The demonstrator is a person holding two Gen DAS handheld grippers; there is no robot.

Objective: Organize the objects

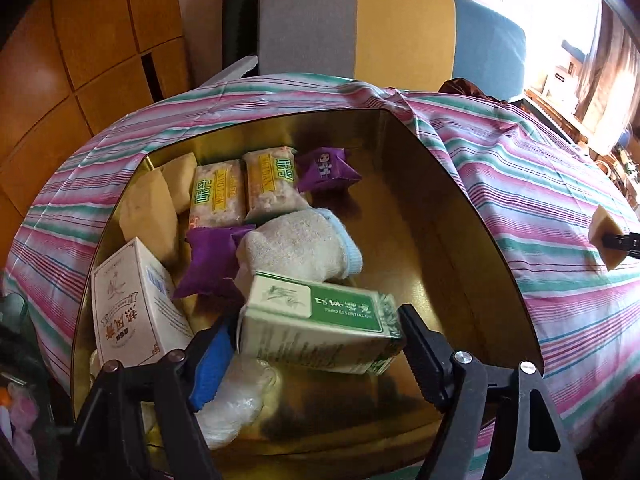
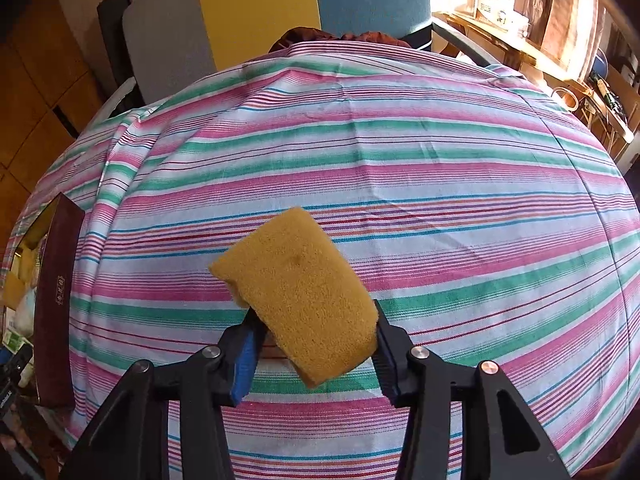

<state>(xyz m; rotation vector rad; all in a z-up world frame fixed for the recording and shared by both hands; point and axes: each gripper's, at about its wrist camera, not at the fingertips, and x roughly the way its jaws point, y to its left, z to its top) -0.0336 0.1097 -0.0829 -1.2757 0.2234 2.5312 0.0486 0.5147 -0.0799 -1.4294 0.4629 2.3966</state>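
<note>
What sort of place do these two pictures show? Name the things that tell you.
Probably a lived-in room at home: a table under a striped cloth, a colour-block upholstered seat behind it, and cluttered wooden shelves by a sunlit, curtained window.

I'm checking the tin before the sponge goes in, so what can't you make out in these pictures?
- Left wrist view: the tin's near floor, hidden by the green box and the left gripper.
- Same view: the white bag, partly covered by a finger.
- Same view: the sponge is cut by the right edge.
- Right wrist view: the tin's contents, blocked by its dark wall and the left edge.
</note>
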